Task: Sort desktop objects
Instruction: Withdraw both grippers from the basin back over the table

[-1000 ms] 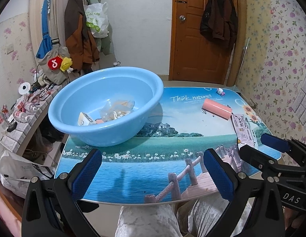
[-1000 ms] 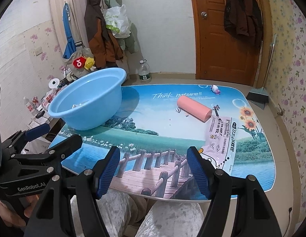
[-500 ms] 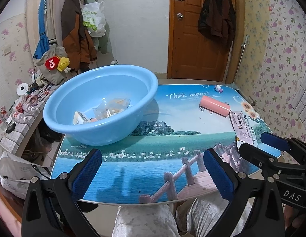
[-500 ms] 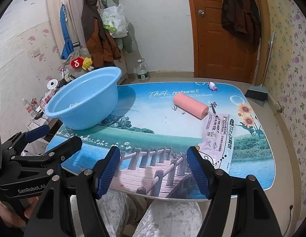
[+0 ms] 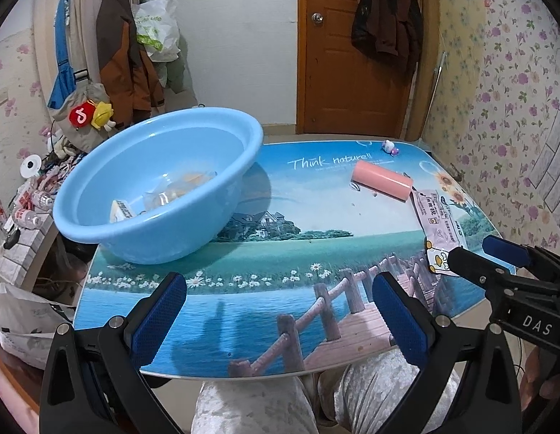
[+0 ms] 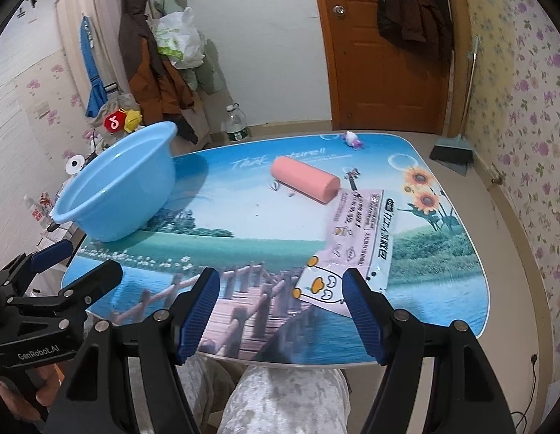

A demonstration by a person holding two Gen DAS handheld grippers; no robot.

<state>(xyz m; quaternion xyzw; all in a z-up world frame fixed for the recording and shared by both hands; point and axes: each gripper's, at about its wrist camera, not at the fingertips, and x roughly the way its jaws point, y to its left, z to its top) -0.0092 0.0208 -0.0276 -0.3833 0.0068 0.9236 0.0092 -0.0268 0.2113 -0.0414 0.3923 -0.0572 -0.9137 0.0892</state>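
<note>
A light blue basin stands at the table's left and holds a clear bag and a small packet. A pink roll lies at the far right. A pale pink wipes pack lies in front of it. A small toy sits at the far edge. My left gripper is open and empty over the near edge. My right gripper is open and empty, just short of the wipes pack.
The table has a printed landscape top. A cluttered shelf stands to the left. Coats and bags hang on the far wall. A water bottle and a broom stand on the floor beyond. My legs are below the near edge.
Both grippers have drifted right and slightly forward. The right gripper is now closer to the wipes pack. Both jaws stay open. Nothing on the table has moved.
</note>
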